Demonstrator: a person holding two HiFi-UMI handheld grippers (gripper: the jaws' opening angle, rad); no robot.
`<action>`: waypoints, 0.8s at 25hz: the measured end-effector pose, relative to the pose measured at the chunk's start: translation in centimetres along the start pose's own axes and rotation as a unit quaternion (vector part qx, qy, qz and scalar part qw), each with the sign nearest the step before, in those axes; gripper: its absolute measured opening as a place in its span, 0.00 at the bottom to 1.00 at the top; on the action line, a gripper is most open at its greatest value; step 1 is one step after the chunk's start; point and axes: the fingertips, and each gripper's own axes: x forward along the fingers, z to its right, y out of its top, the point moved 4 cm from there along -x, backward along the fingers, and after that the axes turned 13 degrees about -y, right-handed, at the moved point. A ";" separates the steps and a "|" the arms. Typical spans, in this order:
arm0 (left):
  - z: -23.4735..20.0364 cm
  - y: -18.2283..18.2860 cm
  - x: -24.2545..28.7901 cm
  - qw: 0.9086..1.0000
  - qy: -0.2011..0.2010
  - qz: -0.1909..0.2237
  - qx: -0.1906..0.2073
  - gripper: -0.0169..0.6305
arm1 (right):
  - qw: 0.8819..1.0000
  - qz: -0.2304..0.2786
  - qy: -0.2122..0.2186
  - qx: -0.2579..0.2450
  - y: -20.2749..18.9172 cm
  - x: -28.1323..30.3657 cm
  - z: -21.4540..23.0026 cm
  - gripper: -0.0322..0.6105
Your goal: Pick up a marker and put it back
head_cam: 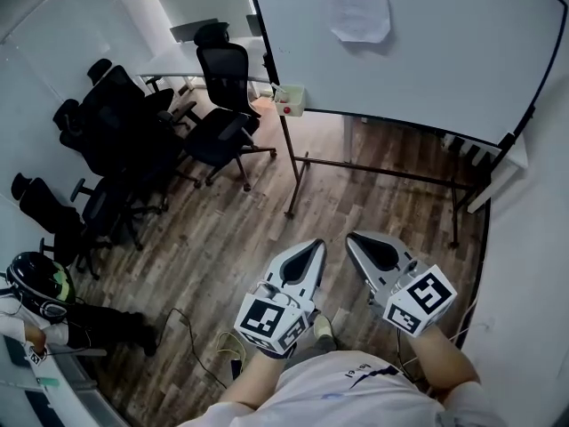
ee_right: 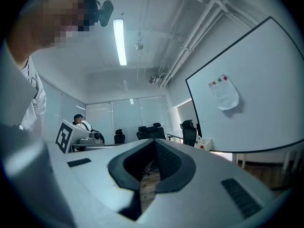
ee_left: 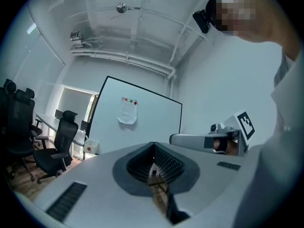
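Left grey two-finger gripper (head_cam: 311,249): fingers closed together, holding nothing, over the brown wood-plank floor (head_cam: 231,229). Right grey two-finger gripper (head_cam: 357,238): fingers likewise closed, holding nothing. Small white box (head_cam: 290,100) at the lower left corner of the white whiteboard (head_cam: 427,52), holding a red item (head_cam: 285,109); too small to tell whether it is a marker.

Office: whiteboard (head_cam: 427,52), swivel chairs (head_cam: 218,118)

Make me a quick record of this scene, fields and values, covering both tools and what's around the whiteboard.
left tool: shut, empty, held low over the floor
right tool: shut, empty, beside the left
whiteboard: upright, ahead
paper: pinned near its top
white box: at its lower left corner, something red inside
marker: none discernible
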 end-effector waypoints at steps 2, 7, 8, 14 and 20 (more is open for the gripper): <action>-2.6 0.4 0.5 1.000 -0.004 0.003 0.002 0.05 | 1.000 0.002 -0.006 -0.002 0.2 2.5 0.4 0.07; -7.8 1.6 1.5 1.000 -0.009 0.008 -0.008 0.04 | 1.000 -0.007 -0.009 -0.011 0.5 7.8 0.5 0.07; -8.6 1.7 1.7 1.000 -0.009 0.007 -0.010 0.05 | 1.000 -0.010 -0.008 -0.013 0.4 8.6 0.6 0.07; -13.0 1.4 3.4 1.000 0.000 0.005 -0.015 0.05 | 1.000 -0.017 -0.001 -0.012 0.0 13.3 2.4 0.07; -18.0 0.7 6.9 1.000 0.014 -0.011 -0.015 0.04 | 1.000 -0.017 0.022 -0.005 -0.5 19.2 5.9 0.07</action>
